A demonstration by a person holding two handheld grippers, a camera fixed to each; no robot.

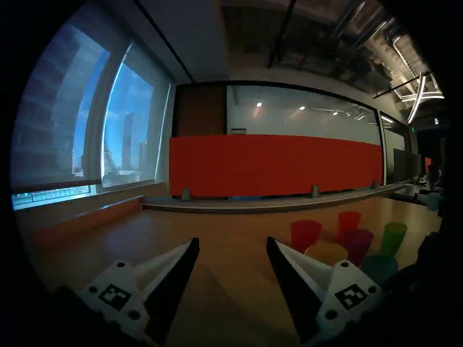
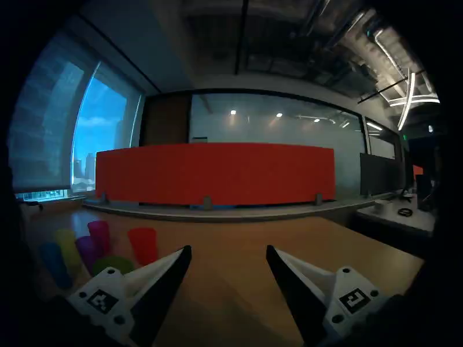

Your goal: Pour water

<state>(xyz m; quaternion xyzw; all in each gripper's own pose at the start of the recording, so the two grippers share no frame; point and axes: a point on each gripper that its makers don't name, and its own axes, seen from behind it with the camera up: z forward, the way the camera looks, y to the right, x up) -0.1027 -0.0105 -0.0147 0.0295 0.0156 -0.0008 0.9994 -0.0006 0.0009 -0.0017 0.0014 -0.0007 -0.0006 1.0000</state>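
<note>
Cups (image 1: 354, 243) dim (overlapping) | left hand-held gripper (image 1: 232, 239), right hand-held gripper (image 2: 228, 247): spread, empty

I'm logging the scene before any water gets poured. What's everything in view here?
Table: one, light wood, beneath both grippers.
Plastic cups: six, red, orange-red, purple, green, yellow and teal, clustered on the table, to the right in the left gripper view.
Divider panel: one, red, along the table's far edge.
Windows: blue daylight, curved wall at left.
Monitor: one, dark, on the neighbouring desk at right.
Ceiling lights: white strips, upper right.
Left gripper: one, white fingers with black inner faces, open, empty.
Right gripper: one, same colours, open, empty.
</note>
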